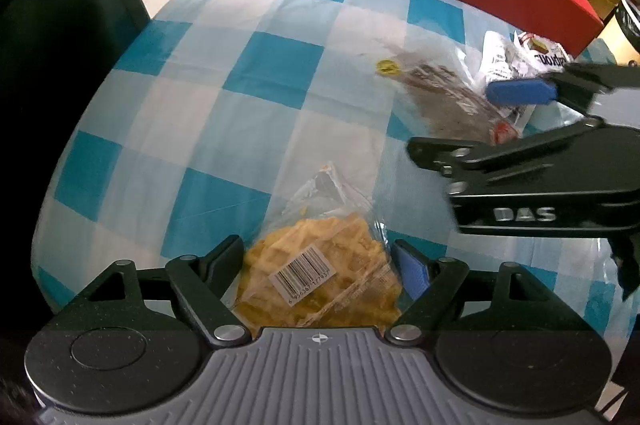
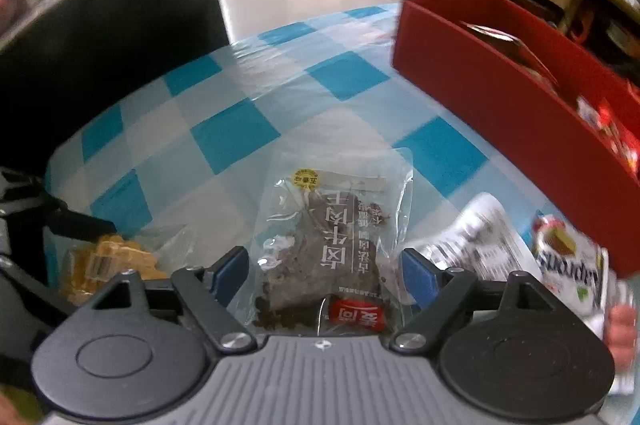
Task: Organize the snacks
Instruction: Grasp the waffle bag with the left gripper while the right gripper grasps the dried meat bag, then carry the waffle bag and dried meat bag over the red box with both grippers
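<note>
A: Right gripper [image 2: 320,271]: jaws apart, straddling the dark meat packet [image 2: 326,249]; whether the pads touch it is unclear.

B: Packet: flat on checked tablecloth [image 2: 236,133], long axis pointing away. Red box [image 2: 500,105] lies far-right. Left gripper [image 1: 320,265] brackets yellow snack bag [image 1: 320,281].

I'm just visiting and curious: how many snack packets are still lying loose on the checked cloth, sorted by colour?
Yellow waffle packet: 1
Brown dried-meat packet: 1
White printed packets: 2
Total: 4
</note>
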A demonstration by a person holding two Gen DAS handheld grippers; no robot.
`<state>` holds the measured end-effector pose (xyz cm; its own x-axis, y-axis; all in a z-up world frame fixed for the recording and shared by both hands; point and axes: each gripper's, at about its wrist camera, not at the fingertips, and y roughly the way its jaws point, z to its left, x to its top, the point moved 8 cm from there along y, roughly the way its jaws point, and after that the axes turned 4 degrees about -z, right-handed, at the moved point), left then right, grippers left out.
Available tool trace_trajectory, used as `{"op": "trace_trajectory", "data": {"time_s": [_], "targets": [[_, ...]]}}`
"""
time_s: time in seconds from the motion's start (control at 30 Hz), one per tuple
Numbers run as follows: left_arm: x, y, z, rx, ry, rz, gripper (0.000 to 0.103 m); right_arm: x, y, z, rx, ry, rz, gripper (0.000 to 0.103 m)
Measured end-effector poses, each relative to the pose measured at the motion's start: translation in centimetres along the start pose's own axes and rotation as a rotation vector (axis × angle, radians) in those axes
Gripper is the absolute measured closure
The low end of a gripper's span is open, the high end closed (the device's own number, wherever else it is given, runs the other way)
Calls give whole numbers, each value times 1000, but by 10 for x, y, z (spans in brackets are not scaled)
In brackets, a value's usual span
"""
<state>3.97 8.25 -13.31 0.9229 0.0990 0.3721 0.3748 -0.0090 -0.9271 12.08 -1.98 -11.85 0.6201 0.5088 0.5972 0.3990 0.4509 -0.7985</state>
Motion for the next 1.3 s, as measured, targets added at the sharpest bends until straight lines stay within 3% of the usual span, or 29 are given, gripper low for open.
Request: {"op": "trace_trajectory", "data": {"time_s": [0.4, 0.87, 1.3], "targets": [[5, -6, -10, -47, -13, -17, 22, -9, -48, -25, 12, 188, -80, 22], [37, -28, -38, -62, 22, -117, 23, 2, -84, -59, -20, 266, -192, 22], [76, -32, -66, -85, 64, -184, 23, 12, -92, -88, -62, 322, -237, 22]]}}
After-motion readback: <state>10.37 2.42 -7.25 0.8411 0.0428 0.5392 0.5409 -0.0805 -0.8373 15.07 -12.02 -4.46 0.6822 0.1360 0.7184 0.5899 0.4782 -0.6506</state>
